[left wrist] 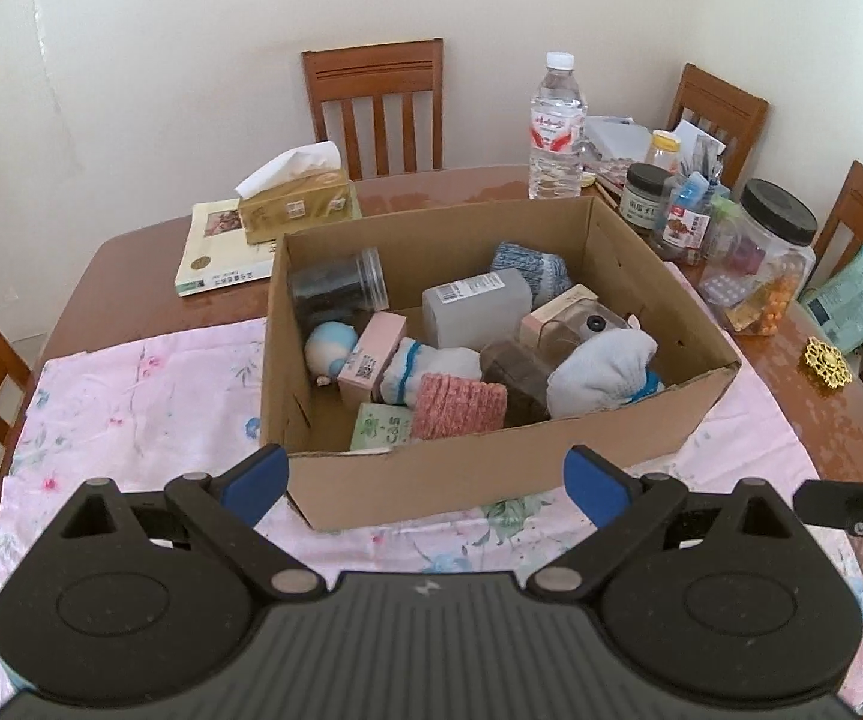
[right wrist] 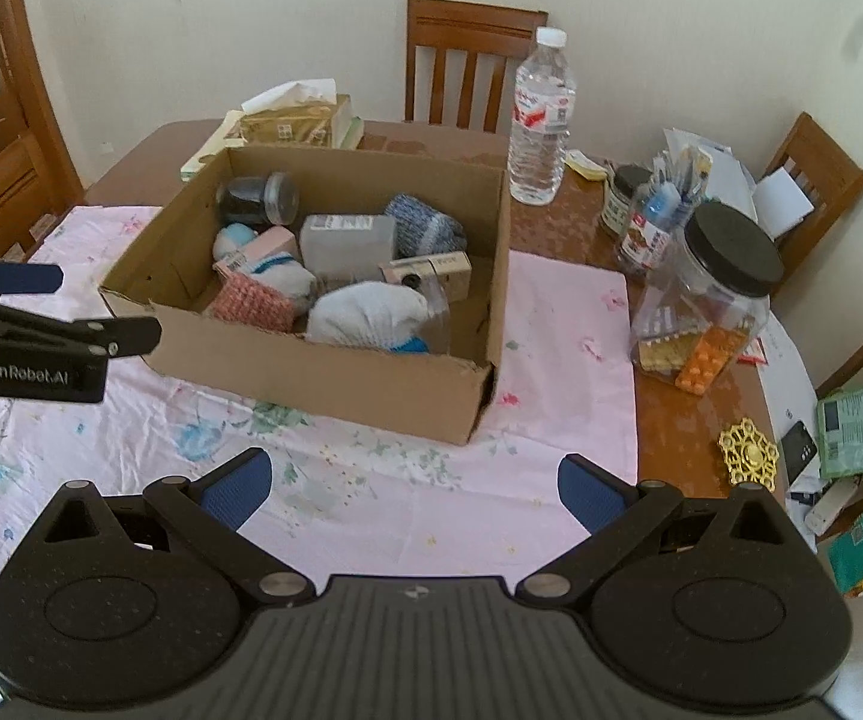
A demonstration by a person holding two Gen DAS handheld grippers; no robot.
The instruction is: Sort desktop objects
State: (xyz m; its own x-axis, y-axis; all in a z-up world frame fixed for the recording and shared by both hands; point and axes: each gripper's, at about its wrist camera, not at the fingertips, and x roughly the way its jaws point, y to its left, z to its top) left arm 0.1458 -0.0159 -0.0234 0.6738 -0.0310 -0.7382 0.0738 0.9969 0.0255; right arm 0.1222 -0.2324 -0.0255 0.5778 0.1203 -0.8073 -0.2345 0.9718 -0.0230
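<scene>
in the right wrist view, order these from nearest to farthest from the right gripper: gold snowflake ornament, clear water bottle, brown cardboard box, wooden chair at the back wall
From the right gripper:
1. Brown cardboard box, just ahead on the pink cloth.
2. Gold snowflake ornament, off to the right on bare table.
3. Clear water bottle, behind the box's far right corner.
4. Wooden chair, beyond the table's far edge.

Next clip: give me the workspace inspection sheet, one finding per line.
Surface: brown table partly covered by a pink floral cloth.
Job's things: open cardboard box on the cloth, holding socks, small cartons and a dark jar.
Clutter: water bottle, tissue box on a book, black-lidded jars, gold ornament.
Grippers: left tongs and right tongs both open, empty.
Cables: nothing seen.
Surroundings: wooden chairs, cream wall.
</scene>
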